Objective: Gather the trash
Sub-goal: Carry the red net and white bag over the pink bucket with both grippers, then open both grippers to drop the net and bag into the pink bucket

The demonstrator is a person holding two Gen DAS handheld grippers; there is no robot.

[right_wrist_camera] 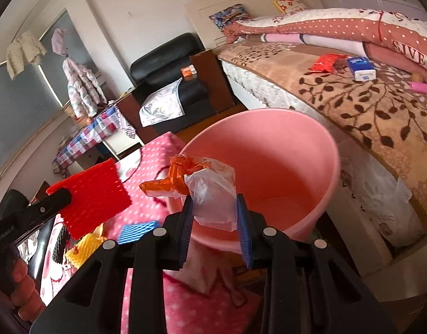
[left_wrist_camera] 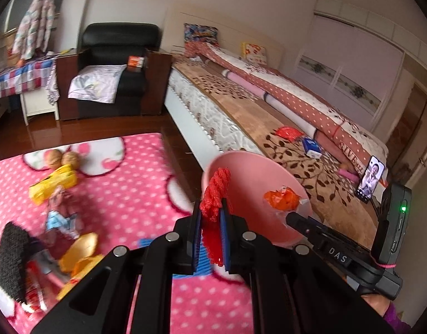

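Note:
My left gripper [left_wrist_camera: 210, 211] is shut on a red foam net [left_wrist_camera: 215, 194] and holds it at the near rim of the pink bucket [left_wrist_camera: 249, 172]. The net also shows in the right wrist view [right_wrist_camera: 93, 200], left of the bucket [right_wrist_camera: 269, 153]. My right gripper [right_wrist_camera: 215, 208] is shut on a crumpled plastic bag, clear with orange [right_wrist_camera: 205, 186], held over the bucket's near rim. The bag shows in the left wrist view [left_wrist_camera: 281, 199] at the bucket's right edge. The bucket looks empty inside.
On the pink dotted rug [left_wrist_camera: 135, 183] lie a yellow wrapper [left_wrist_camera: 53, 183], two walnuts [left_wrist_camera: 63, 160], orange peels [left_wrist_camera: 80, 253], a black foam net [left_wrist_camera: 11, 261] and paper scraps. The bed [left_wrist_camera: 269, 128] at right holds a red packet [left_wrist_camera: 288, 133], a blue box [left_wrist_camera: 311, 146] and a phone [left_wrist_camera: 370, 178].

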